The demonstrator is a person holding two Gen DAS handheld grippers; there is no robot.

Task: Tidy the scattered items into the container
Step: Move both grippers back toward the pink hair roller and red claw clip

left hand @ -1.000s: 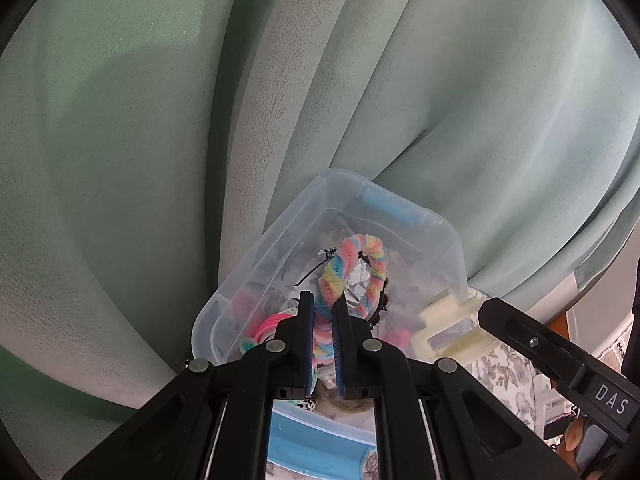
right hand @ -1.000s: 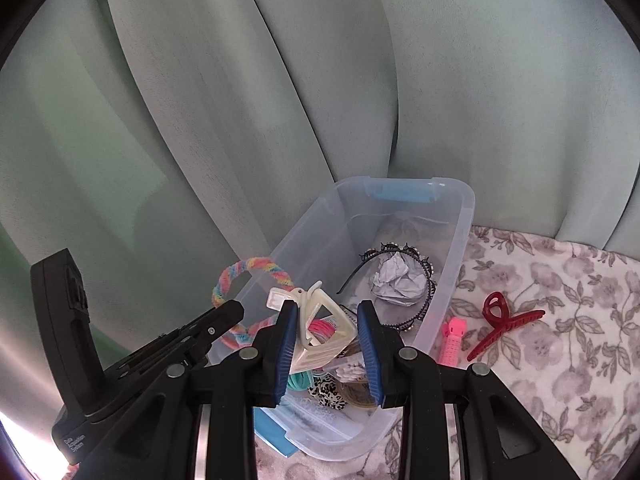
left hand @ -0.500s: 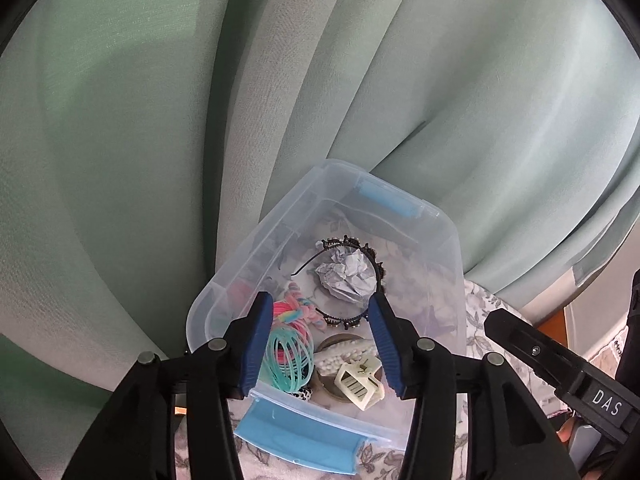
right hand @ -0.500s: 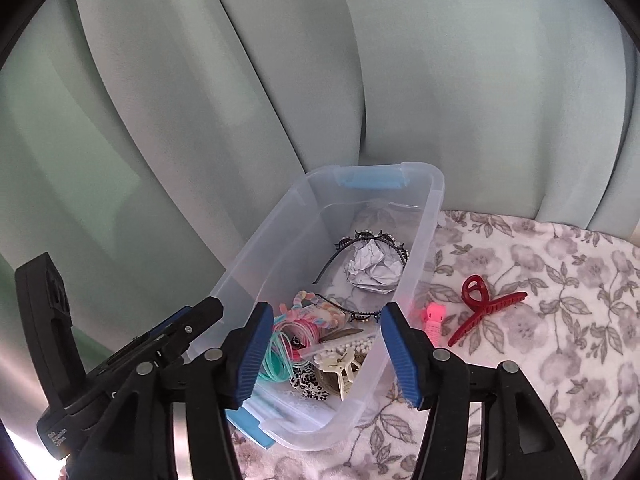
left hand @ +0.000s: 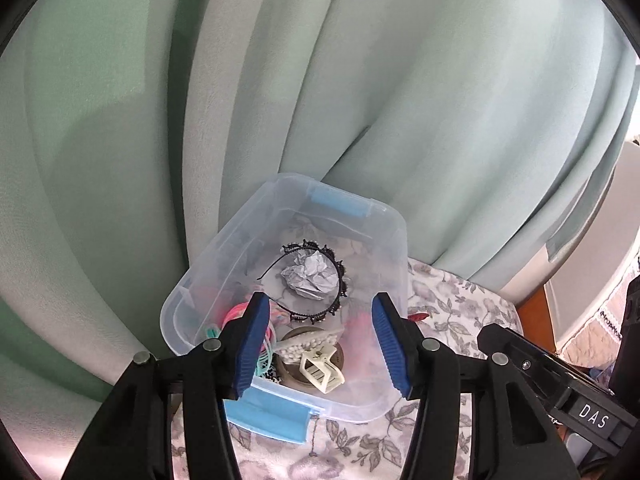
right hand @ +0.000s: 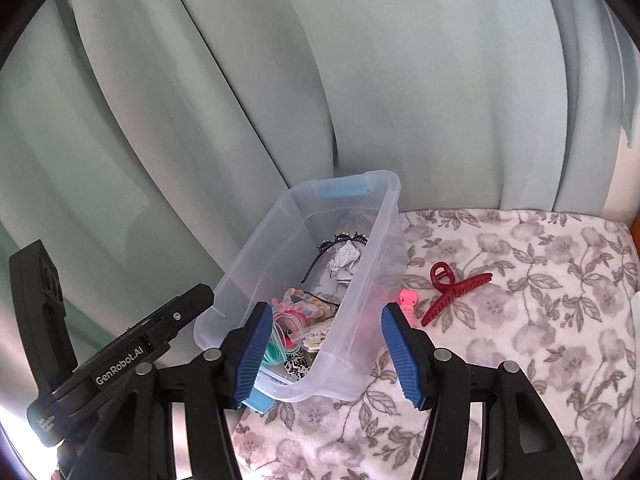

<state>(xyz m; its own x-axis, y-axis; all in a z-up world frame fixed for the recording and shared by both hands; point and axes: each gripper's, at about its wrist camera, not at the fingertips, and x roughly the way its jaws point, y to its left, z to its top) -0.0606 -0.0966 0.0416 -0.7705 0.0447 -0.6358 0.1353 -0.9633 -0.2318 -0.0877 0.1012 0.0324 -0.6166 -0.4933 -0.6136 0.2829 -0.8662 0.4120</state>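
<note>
A home, most likely a bedroom. Pale green curtains [right hand: 360, 80] hang in heavy folds along the far side, and a soft blanket with a grey flower print [right hand: 540, 300] covers the near surface, with hair accessories lying about.

A clear plastic storage box [right hand: 362, 288] with light blue handles is standing on a white blanket [right hand: 520, 320] showing a grey flower and leaf pattern. Pale green curtains [right hand: 320, 80] are hanging behind. A dark red claw clip [right hand: 456, 286] and a small pink clip [right hand: 407, 304] are lying on the blanket. Inside the box, a black lace headband [left hand: 320, 280], a grey-white crumpled paper ball [left hand: 310, 276] and a cream claw clip [left hand: 322, 368] are showing.
</note>
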